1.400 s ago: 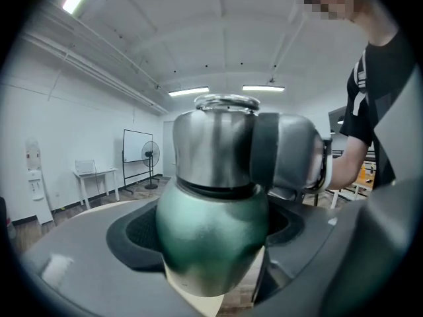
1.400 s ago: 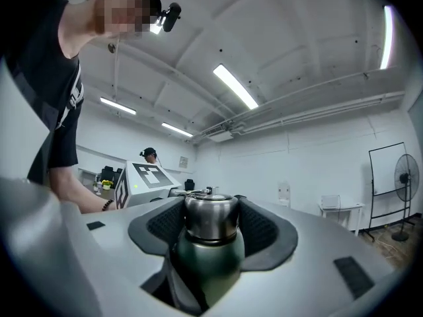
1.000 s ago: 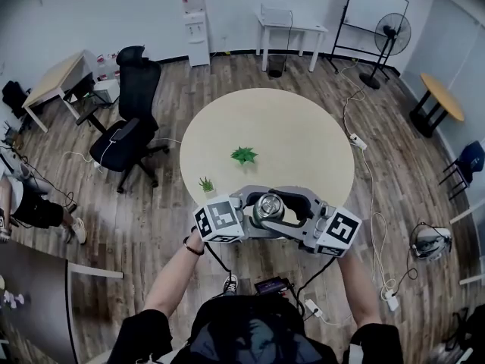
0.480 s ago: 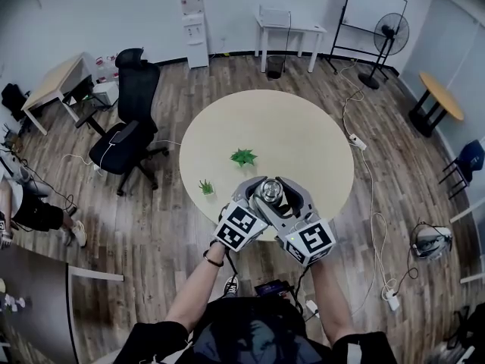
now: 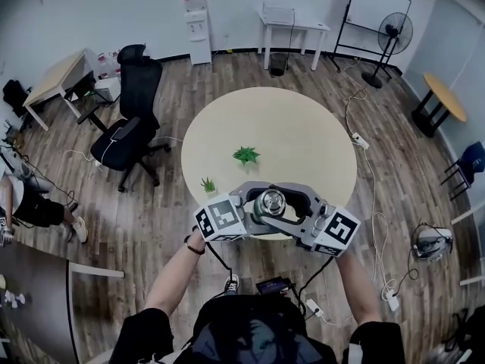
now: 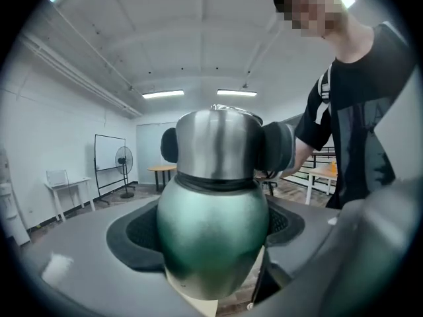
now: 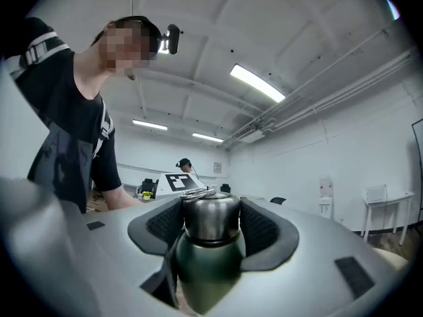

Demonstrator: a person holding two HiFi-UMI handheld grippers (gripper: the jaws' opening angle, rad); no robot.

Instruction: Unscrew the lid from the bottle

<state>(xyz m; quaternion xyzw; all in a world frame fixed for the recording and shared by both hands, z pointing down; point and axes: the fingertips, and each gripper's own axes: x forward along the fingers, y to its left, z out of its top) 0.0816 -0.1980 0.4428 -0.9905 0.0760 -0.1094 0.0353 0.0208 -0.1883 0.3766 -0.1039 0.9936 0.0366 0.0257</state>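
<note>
- The left gripper is clamped on the rounded green body of the bottle, with its dark pads pressed to the body on both sides.
- The right gripper comes from the opposite side. Its jaws stand wide and are closed on the steel lid, with the ribbed pads against the lid's two flanks.
- The lid sits on the bottle's neck, above a dark band where steel meets green. A wire loop lies on top of it.
- The bottle stands upright between the two grippers, over the near edge of the round tan surface. Whether its base touches the surface cannot be told.
- With the lid on, what the bottle contains is not visible.
- Farther in on the surface lie a leafy green plant and, near the left rim, a small potted plant, both apart from the bottle.
</note>
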